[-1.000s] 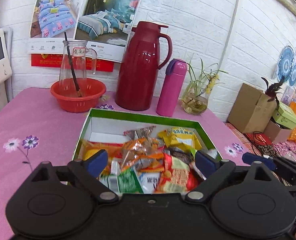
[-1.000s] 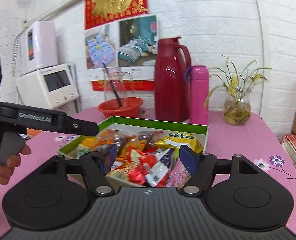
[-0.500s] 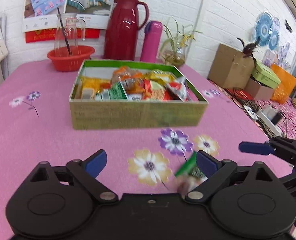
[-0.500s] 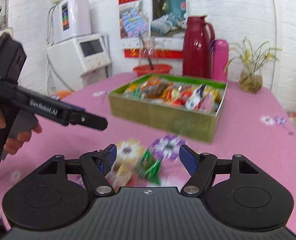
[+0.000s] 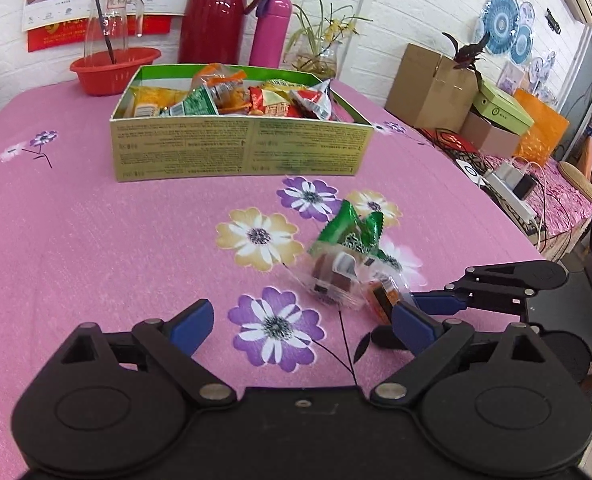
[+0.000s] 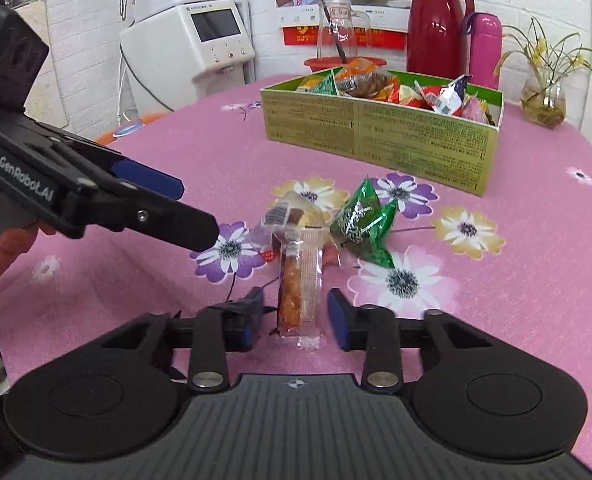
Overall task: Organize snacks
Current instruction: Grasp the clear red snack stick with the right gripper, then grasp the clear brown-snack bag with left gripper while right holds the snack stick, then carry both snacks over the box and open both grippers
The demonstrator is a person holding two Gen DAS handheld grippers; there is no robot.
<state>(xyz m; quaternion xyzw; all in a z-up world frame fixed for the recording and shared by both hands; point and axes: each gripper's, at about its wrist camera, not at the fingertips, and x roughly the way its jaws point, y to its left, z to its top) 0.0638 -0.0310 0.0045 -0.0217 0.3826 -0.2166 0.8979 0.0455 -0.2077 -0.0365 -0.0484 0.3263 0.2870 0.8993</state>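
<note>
A green box (image 5: 236,148) (image 6: 376,136) full of snack packets stands mid-table. In front of it lie three loose snacks: a green packet (image 5: 348,228) (image 6: 360,220), a clear-wrapped brown one (image 5: 334,276) (image 6: 286,214) and an orange bar in a clear wrapper (image 6: 300,288) (image 5: 382,300). My right gripper (image 6: 296,314) straddles the orange bar's near end. Its jaws are closing, and a small gap shows on each side of the wrapper. My left gripper (image 5: 302,330) (image 6: 198,210) hovers open over the cloth, just left of the snacks, with nothing between its fingers.
A red thermos (image 5: 216,12), a pink bottle (image 5: 270,30), a glass jug in a red basket (image 5: 114,68) and a plant vase (image 6: 544,104) line the back edge. A white appliance (image 6: 188,48) stands off the left side. Cardboard boxes (image 5: 432,84) and a power strip (image 5: 508,188) are off the right.
Both grippers drew back from above the box and sank toward the near tablecloth. The loose snacks came into view there. The right jaws narrowed from wide open around the orange bar.
</note>
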